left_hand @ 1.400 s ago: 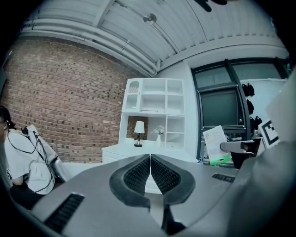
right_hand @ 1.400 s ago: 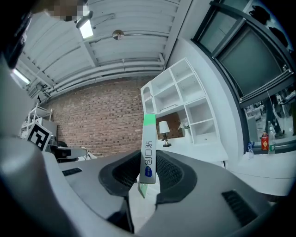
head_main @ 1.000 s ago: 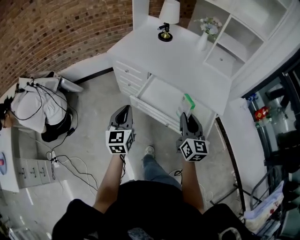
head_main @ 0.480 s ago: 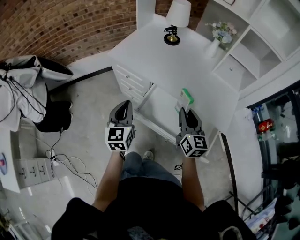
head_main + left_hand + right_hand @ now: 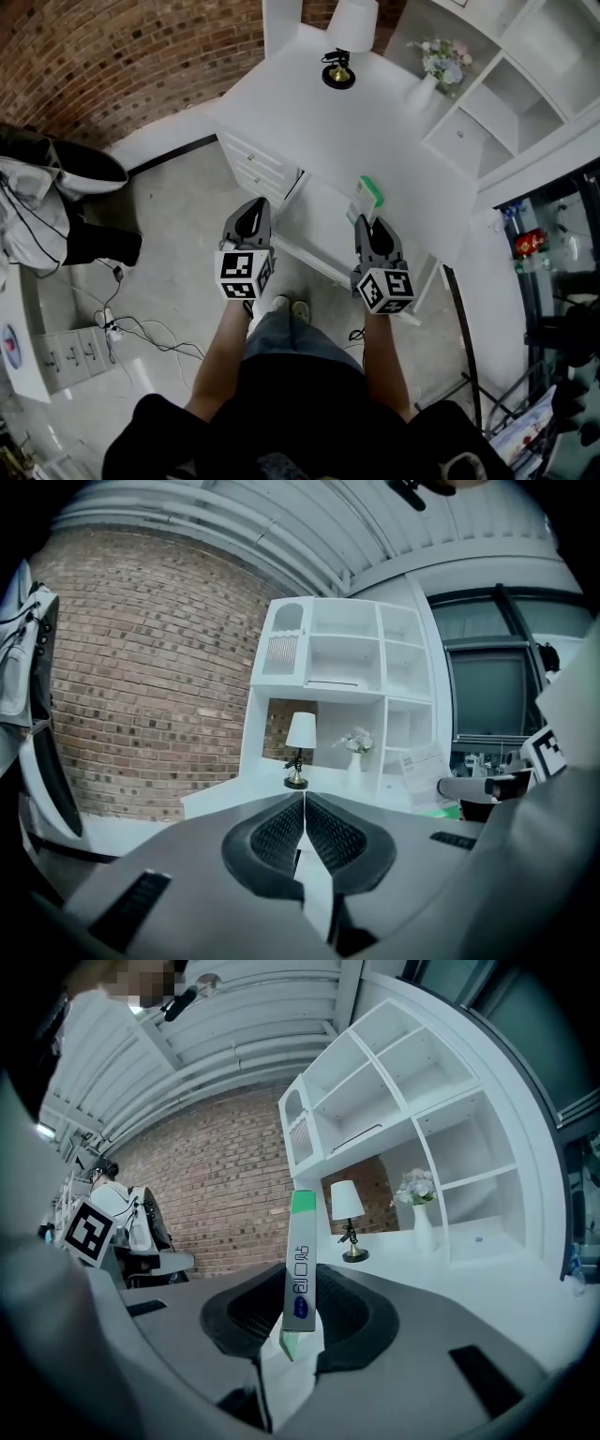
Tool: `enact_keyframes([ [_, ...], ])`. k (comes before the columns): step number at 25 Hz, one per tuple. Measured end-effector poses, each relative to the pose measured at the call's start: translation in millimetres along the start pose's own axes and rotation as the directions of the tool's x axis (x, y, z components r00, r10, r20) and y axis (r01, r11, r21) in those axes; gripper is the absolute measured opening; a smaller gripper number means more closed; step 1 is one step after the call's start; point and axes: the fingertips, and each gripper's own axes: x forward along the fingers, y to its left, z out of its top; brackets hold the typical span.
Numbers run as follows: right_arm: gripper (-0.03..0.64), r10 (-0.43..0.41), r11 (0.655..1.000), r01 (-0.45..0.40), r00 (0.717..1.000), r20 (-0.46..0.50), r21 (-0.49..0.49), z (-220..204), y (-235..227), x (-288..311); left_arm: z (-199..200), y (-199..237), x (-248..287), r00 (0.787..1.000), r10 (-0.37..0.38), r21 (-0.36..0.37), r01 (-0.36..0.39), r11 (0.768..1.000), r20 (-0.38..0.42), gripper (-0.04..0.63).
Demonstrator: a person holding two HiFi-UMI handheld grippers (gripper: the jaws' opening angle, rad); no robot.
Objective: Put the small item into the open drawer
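The carry is the step in hand. The right gripper [image 5: 371, 231] is clamped on the lower end of a slim, flat white-and-green packet [image 5: 300, 1269]. The packet stands upright between the ribbed black pads, its narrow printed side toward the gripper's camera and its green tip uppermost. In the head view the packet sits near centre frame, above the right part of the shallow open white drawer [image 5: 323, 214], which juts from the smooth white desk [image 5: 356, 131]. Whether it is over the cavity or the desk's edge I cannot tell. The left gripper [image 5: 303, 803] hangs at the drawer's left with its jaws pressed together on nothing. The next move, as I judge it, calls for lowering the packet into the drawer's bare, flat interior and only then parting the jaws. The packet looks light and stiff, so it should settle easily. A white-shaded lamp with a brass base [image 5: 338, 73] stands at upper centre, rough red brick wall [image 5: 112, 66] fills the upper left, and mottled grey concrete floor [image 5: 178, 244] lies at centre left.
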Motion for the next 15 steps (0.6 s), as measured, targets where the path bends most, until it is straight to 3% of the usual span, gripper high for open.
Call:
enact_keyframes([
  [8, 0.092, -0.026, 1.0, 0.026, 0.999, -0.022, 0.014, -8.3, -19.8, 25.5, -5.9, -5.4, 34.1, 0.998, -0.045, 0.006, 0.045, 0.999, -0.033, 0.023],
  [15, 0.092, 0.042, 0.999, -0.043, 0.989, -0.141, -0.003, -42.6, -24.7, 67.8, -32.9, 1.1, 72.9, 0.995, -0.05, -0.004, 0.05, 0.999, -0.091, 0.023],
])
